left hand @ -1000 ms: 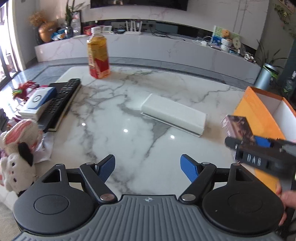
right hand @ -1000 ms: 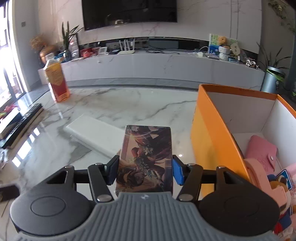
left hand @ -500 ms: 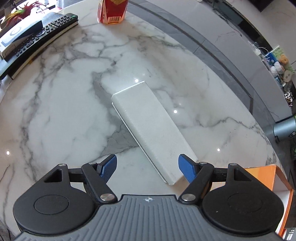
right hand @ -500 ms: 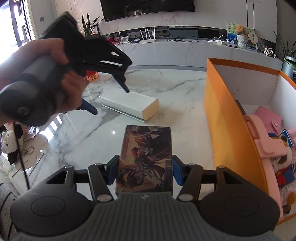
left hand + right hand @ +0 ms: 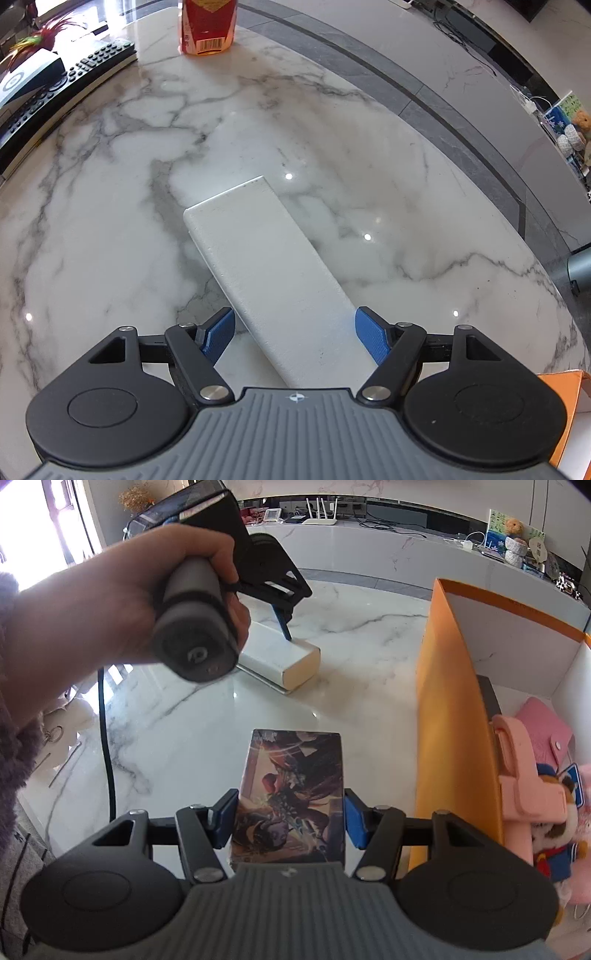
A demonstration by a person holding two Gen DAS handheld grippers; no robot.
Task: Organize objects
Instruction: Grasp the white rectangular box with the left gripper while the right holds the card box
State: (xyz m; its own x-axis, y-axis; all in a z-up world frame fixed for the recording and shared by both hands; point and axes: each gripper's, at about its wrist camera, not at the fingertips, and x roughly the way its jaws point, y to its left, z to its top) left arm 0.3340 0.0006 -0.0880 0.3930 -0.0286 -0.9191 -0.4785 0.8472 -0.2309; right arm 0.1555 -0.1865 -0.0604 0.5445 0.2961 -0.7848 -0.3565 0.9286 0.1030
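The left gripper (image 5: 294, 334) straddles the white box (image 5: 271, 271) on the tabletop (image 5: 110, 221), fingers open; the right gripper (image 5: 290, 818) fingers clamp the illustrated box (image 5: 291, 794).

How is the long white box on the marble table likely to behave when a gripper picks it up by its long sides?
The white box looks rigid, with straight edges, so it probably won't flex. It lies flat, so rolling is unlikely. Gripped near one end, its length may make the far end droop or swivel.
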